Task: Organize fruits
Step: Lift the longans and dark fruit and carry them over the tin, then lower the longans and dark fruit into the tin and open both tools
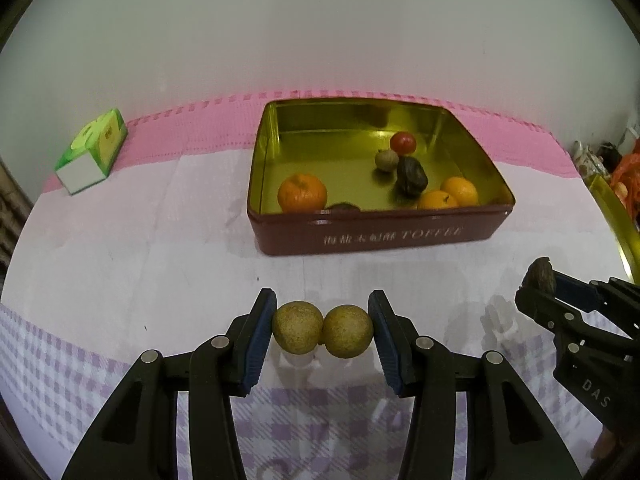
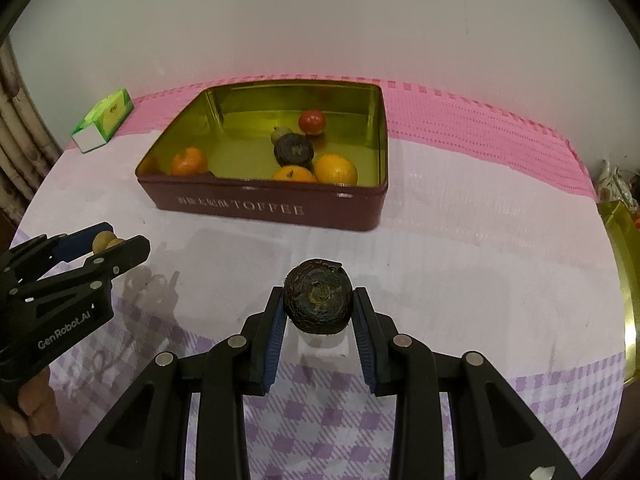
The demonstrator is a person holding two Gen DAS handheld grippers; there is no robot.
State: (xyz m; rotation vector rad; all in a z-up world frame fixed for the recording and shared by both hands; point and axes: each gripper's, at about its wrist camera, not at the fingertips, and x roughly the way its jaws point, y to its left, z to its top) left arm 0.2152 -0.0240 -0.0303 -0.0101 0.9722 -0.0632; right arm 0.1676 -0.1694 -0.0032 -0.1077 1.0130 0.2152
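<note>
Left wrist view. The left gripper (image 1: 322, 334) is seen partly closed on two tan round fruits (image 1: 322, 333), clamped side by side in a row running across from pad to pad, each pad pressing on the outer fruit. The pair is held clear of the checked cloth (image 1: 120, 360), with its shadow below. The toffee tin (image 1: 380, 236) lies ahead and slightly to the right, its long side facing the gripper, well apart from it. Inside the tin are noted: one orange (image 1: 302, 193) at the near-left corner, two oranges (image 1: 448, 196) at the near right, a dark wrinkled fruit (image 1: 412, 176), a small tan fruit (image 1: 387, 160) and a red one (image 1: 403, 142) toward the middle-right. A dark shape by the near wall cannot be identified. The back-left floor of the tin is bare. A green box (image 1: 94, 150) stands far left on the pink mat (image 1: 200, 128).

Right wrist view. The right gripper (image 2: 319, 304) is seen nearly closed on a dark round fruit (image 2: 319, 299), gripped at its sides and lifted above the cloth. The tin is ahead and slightly to the left here, long side again presented. The left gripper appears at the left edge with its tan pair. Both grippers are judged about equally near the tin; a forward carry over the near wall is judged to be what each release calls for. A gold-rimmed object (image 2: 626, 280) at the right edge is only partly seen.
</note>
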